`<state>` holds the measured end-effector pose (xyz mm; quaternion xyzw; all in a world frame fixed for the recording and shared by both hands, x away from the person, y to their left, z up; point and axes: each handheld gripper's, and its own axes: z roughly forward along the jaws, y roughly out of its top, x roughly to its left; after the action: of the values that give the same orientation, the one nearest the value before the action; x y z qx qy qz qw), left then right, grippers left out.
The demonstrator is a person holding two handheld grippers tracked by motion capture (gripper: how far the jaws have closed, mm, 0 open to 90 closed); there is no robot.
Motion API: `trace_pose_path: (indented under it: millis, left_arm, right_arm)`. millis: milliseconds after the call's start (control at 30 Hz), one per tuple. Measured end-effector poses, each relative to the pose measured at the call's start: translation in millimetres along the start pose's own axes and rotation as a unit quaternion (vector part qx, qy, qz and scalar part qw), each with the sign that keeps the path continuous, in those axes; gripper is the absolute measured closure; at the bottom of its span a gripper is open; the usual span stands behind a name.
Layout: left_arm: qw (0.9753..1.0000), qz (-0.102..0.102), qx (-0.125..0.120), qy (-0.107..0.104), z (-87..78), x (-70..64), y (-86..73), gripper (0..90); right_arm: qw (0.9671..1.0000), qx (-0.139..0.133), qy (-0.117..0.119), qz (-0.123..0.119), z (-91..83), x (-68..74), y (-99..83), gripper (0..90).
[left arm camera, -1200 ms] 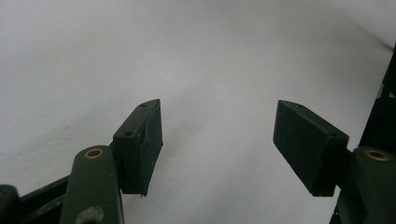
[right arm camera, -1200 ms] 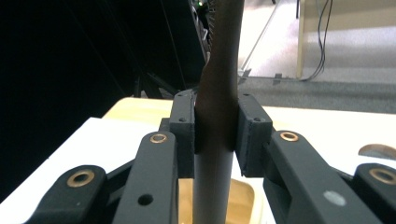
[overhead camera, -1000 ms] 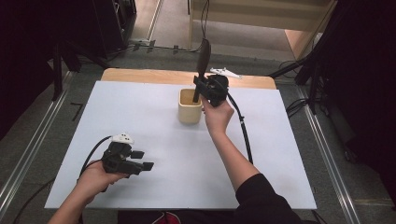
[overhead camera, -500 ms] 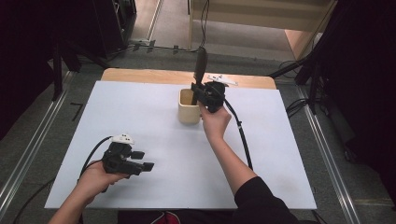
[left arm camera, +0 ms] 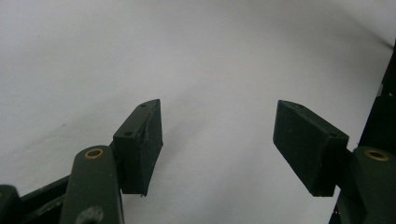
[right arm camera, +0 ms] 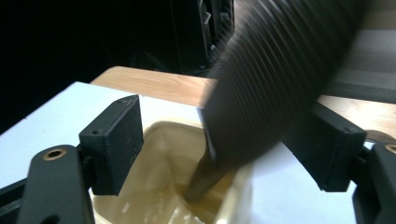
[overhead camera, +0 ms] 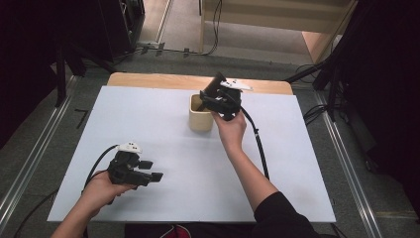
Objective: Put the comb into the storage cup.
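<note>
**Counter, cup and tool: items as found**

Counter [overhead camera: 148, 124]: white sheet over a wooden top, wood strip bare at the far edge. Room: dark, grey floor, cables and metal rails around.

Cup [overhead camera: 199, 119]: cream, upright, far centre of the counter. Contents: dark ribbed tool [right arm camera: 275, 79], tip down inside, handle leaning out.

Right gripper [overhead camera: 210, 101]: above the cup, fingers apart either side of the tool, not clamping.

Left gripper [overhead camera: 151, 170]: near left, fingers spread wide, holding nothing.
</note>
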<state>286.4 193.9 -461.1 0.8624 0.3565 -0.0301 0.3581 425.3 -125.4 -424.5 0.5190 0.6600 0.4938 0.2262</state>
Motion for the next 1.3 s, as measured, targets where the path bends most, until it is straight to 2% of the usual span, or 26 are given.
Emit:
trace_pose_path:
  millis: [67, 233, 933, 1300]
  left_arm:
    - [1.0000, 0.000, 0.000, 0.000, -0.1, -0.3, 0.2, 34.0]
    - [1.0000, 0.001, 0.000, 0.000, 0.0, -0.1, 0.4, 34.0]
    - [1.0000, 0.001, -0.002, 0.001, -0.7, -0.1, 1.3, 33.9]
    - [1.0000, -0.002, -0.004, 0.003, -1.6, 0.0, 1.4, 33.9]
  right_arm:
    - [0.9999, 0.008, 0.002, 0.009, -2.4, -4.2, 0.9, 17.0]
    - [0.9992, 0.007, 0.035, 0.016, -11.8, -11.3, 0.1, 15.8]
    - [0.9974, 0.037, 0.062, 0.003, -39.3, -16.1, -12.4, 15.5]
    - [0.9968, 0.036, 0.070, -0.011, -56.3, -17.9, -20.9, 15.5]
